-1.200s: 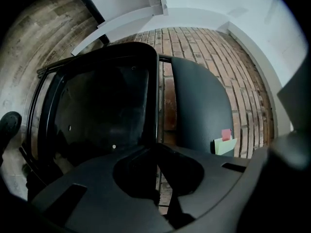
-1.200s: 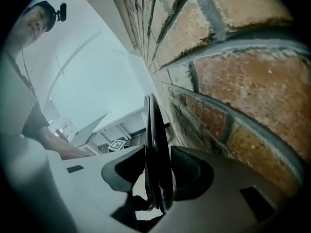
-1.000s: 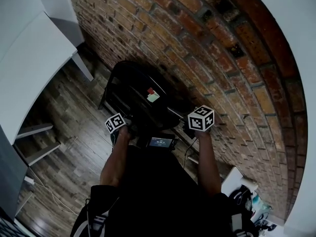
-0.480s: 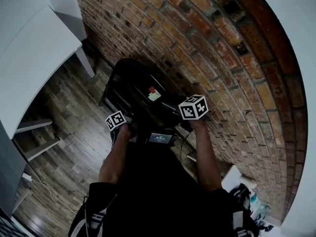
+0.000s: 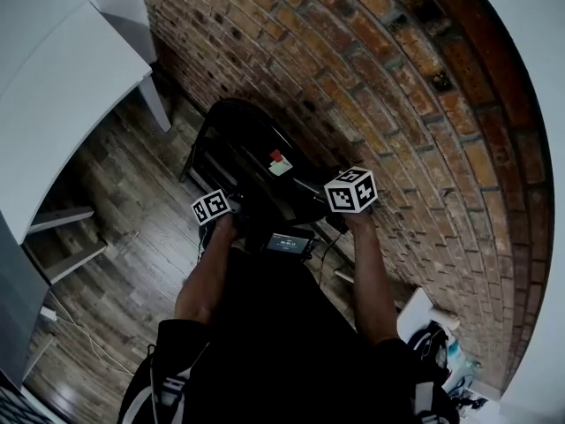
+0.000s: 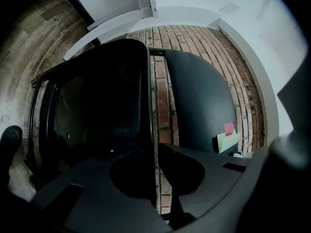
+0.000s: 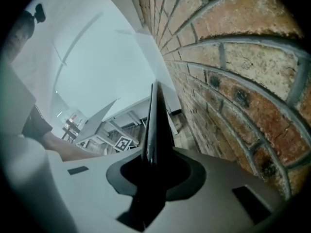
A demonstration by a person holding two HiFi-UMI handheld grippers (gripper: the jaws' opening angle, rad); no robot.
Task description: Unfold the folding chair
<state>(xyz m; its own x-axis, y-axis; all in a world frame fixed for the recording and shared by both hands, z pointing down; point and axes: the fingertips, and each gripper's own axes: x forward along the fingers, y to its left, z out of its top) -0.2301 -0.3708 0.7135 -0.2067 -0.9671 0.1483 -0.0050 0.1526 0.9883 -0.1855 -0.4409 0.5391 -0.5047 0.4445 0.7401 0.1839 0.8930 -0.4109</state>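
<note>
The black folding chair (image 5: pixel 252 162) leans folded against the brick wall, with a red and green sticker (image 5: pixel 279 162) on its panel. My left gripper (image 5: pixel 214 208) is at its near left side. In the left gripper view its jaws (image 6: pixel 155 152) are shut on the thin edge of the dark seat panel (image 6: pixel 97 106), and the backrest (image 6: pixel 199 101) lies beyond. My right gripper (image 5: pixel 350 192) is at the chair's right side near the wall. There its jaws (image 7: pixel 154 166) are shut on a thin glossy black chair edge (image 7: pixel 155 120).
The brick wall (image 5: pixel 397 95) runs close along the right. A white table (image 5: pixel 53 95) and its legs (image 5: pixel 66 237) stand at the left on the wood floor (image 5: pixel 132 210). Bags and small items (image 5: pixel 441 356) lie at the lower right. A small screen (image 5: pixel 290 242) hangs at the person's waist.
My right gripper has moved up and left onto the chair's right edge, nearer the wall, and its jaws have shut on it. The left gripper has kept its grip in place.
</note>
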